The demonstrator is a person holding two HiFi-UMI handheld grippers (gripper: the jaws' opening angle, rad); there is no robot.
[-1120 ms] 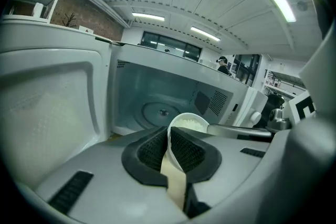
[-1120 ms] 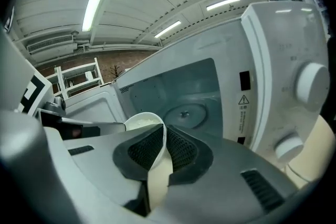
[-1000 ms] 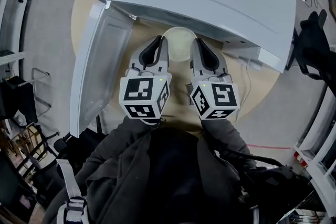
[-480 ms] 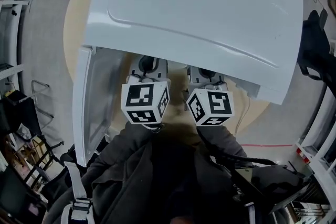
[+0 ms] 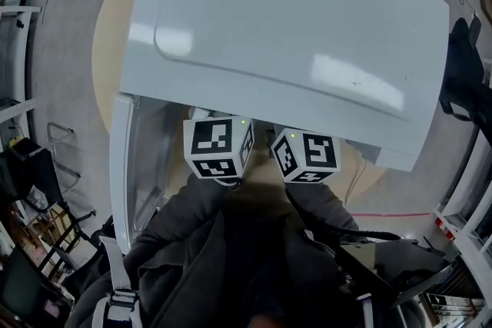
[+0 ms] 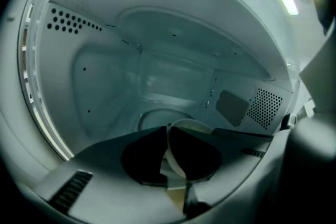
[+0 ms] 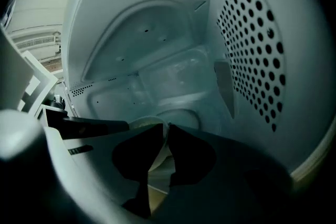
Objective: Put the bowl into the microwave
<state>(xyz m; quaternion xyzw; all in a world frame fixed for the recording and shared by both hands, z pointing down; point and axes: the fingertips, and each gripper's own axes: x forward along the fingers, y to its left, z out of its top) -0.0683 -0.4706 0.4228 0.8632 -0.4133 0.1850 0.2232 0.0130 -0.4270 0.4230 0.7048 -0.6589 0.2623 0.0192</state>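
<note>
The white microwave (image 5: 284,34) stands on a round wooden table (image 5: 104,50) with its door (image 5: 124,165) swung open to the left. Both grippers reach into its cavity, so the head view shows only the left marker cube (image 5: 217,147) and the right marker cube (image 5: 306,154). The pale bowl (image 6: 195,126) hangs between them above the cavity floor, just in front of the turntable (image 6: 153,116). My left gripper (image 6: 168,131) is shut on the bowl's left rim. My right gripper (image 7: 165,129) is shut on the rim of the bowl (image 7: 143,123) at its other side.
Cavity walls close in all round: a perforated side wall (image 7: 252,44) at the right and a vented left wall (image 6: 71,22). A cable (image 5: 355,169) runs off the table's right edge. Racks (image 5: 23,165) stand on the floor at the left.
Both grippers have carried the bowl forward into the microwave's cavity. The bowl and the jaws, seen from the head a second ago, are now hidden under the microwave's top.
</note>
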